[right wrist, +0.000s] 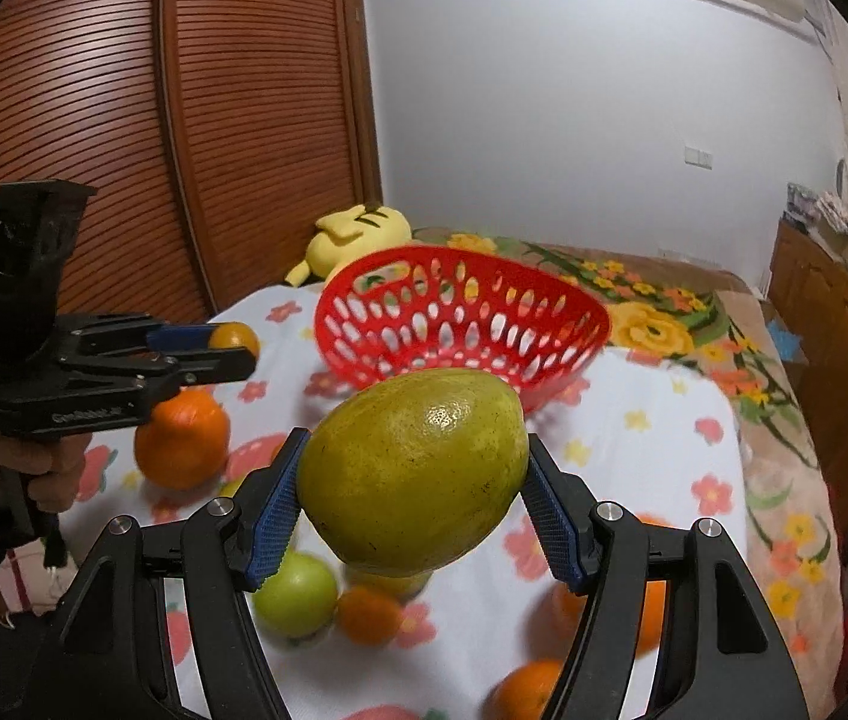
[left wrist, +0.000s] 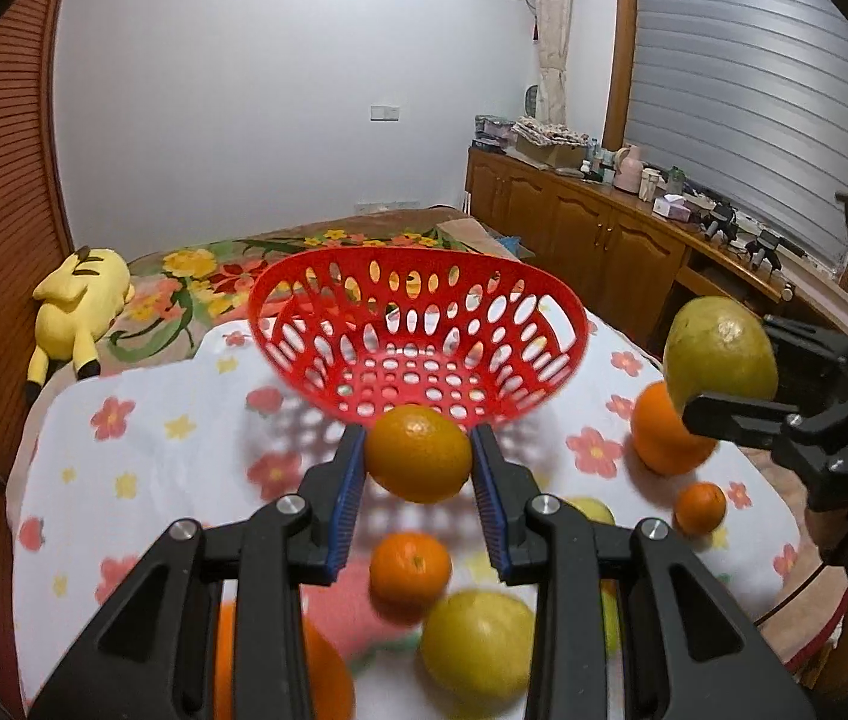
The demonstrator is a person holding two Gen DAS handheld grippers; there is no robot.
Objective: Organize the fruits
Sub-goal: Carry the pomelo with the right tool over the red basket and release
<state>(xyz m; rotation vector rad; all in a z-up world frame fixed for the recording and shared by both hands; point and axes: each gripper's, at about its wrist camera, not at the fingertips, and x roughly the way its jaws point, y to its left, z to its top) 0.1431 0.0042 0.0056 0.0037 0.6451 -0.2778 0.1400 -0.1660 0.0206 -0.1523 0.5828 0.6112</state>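
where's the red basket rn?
The red basket sits empty on the floral cloth, centre of both wrist views, just beyond the orange in the left claw. The yellow plush lies behind it to the left.

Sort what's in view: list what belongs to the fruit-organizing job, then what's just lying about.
Job:
red basket
orange in left gripper
green-yellow fruit in right gripper
loose oranges

Lying about:
yellow plush toy
cabinet clutter

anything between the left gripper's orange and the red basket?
Nothing: in the left wrist view the held orange overlaps the red basket rim directly; only floral cloth lies below.
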